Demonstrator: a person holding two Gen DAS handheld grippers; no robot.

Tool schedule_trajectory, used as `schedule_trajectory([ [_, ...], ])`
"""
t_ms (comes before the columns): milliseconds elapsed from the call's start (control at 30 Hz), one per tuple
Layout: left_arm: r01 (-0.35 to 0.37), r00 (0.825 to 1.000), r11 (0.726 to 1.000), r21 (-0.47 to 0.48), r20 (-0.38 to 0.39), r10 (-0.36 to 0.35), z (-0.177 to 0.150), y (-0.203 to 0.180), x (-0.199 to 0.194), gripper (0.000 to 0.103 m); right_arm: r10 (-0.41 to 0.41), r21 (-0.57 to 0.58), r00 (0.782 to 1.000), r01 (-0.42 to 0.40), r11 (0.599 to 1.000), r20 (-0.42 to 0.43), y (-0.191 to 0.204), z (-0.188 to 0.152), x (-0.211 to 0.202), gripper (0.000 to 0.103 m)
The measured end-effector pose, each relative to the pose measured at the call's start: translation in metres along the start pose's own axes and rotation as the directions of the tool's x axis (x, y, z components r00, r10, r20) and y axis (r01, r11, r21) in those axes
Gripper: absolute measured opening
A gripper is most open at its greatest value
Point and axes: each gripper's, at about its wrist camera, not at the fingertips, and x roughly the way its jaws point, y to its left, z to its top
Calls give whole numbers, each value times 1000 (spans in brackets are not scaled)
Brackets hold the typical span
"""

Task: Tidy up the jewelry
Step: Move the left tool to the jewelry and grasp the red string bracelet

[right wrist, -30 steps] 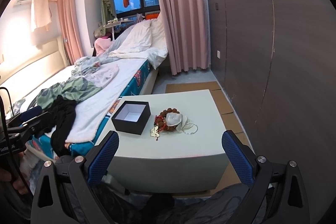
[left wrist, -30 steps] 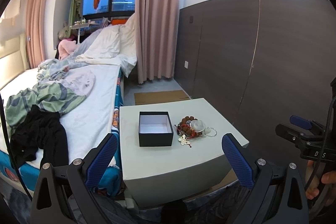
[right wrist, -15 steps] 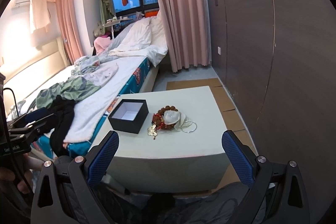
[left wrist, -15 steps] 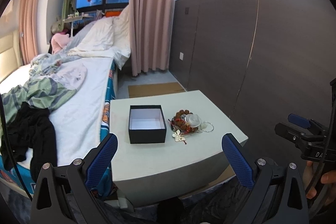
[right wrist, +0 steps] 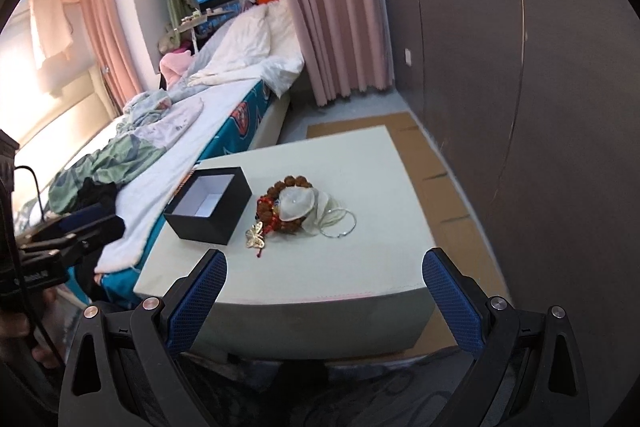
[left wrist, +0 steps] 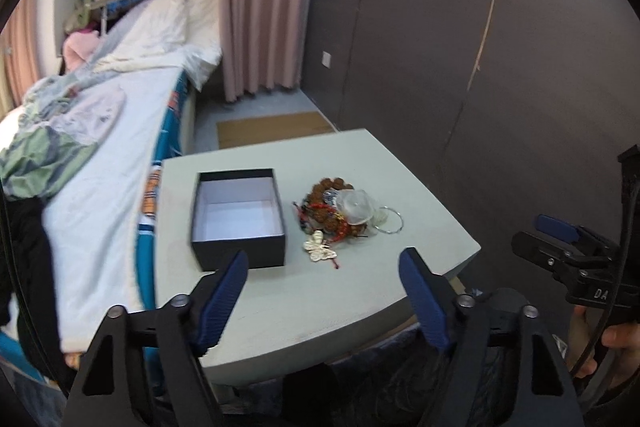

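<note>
I see a pale square counter (left wrist: 360,163) beside a bed (left wrist: 100,147), carrying an open black cardboard box with a white inside (left wrist: 238,215). Just to its right lies a heap of jewelry (left wrist: 340,215): brown beads, red cord, silver hoops, a gold butterfly (right wrist: 256,235). My left gripper (left wrist: 323,261) and right gripper (right wrist: 323,265) hover before the counter, fingers spread wide, grasping nothing.

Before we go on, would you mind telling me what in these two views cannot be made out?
- Jewelry pile: in both views the strands tangle, so the piece count is unclear; a translucent shell-like piece covers part of the brown bead bracelet.
- Black box: in the right wrist view its near wall hides most of the floor.
- Silver rings: too thin to count.
- Table: its base is hidden behind both grippers' fingers.
</note>
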Motion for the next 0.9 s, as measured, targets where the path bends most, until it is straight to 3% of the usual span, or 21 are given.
schedule_trajectory([
  [100,9,1000,1000,16,-28,-9,5,-4,16,72,7,26,1000,-6,1000,-17,-11,3,13,98],
  [267,42,995,999,24,-90,-40,13,-8,47,54,16,60,999,-14,998,-39,-28,7,30,98],
  [467,62,986,997,43,-156,-55,16,-14,80,41,25,84,998,-19,996,-62,-38,9,47,98],
  [667,60,970,996,73,-240,-41,14,-19,118,39,33,117,996,-23,993,-88,-51,8,63,98],
  [900,53,957,993,109,-288,-20,11,-23,150,37,37,159,994,-20,987,-104,-67,4,77,98],
])
